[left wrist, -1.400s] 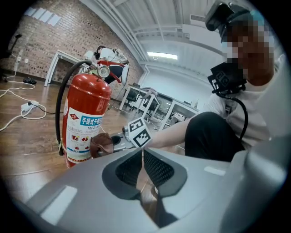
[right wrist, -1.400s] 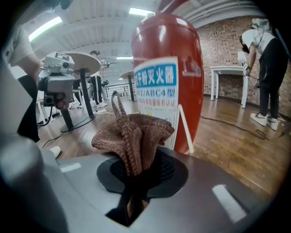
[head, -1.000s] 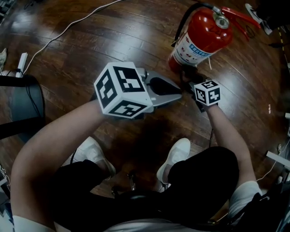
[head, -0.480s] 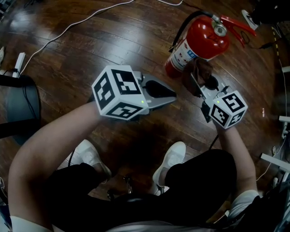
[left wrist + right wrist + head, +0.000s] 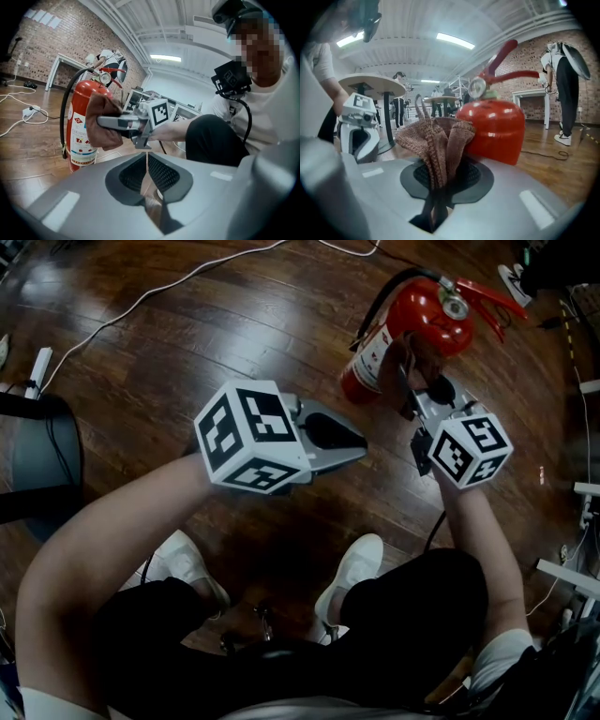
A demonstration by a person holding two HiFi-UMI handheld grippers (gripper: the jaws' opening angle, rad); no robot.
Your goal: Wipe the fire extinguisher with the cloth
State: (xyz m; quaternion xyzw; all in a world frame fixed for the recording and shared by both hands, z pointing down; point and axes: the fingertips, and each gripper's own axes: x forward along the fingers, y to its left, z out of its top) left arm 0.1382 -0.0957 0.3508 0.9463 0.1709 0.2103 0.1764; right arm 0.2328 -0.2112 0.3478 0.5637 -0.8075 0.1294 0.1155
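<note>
Here, fire extinguisher (image 5: 419,326): stood upright on the wooden floor (image 5: 187,324).
Cloth (image 5: 436,138): clamped in the right gripper (image 5: 443,173), held against the fire extinguisher's upper side.
Left gripper (image 5: 147,164): held near the fire extinguisher, apart from it, jaws closed, empty.

Wooden floor (image 5: 234,329) carries the red fire extinguisher (image 5: 427,317) and a white cable (image 5: 187,277).
</note>
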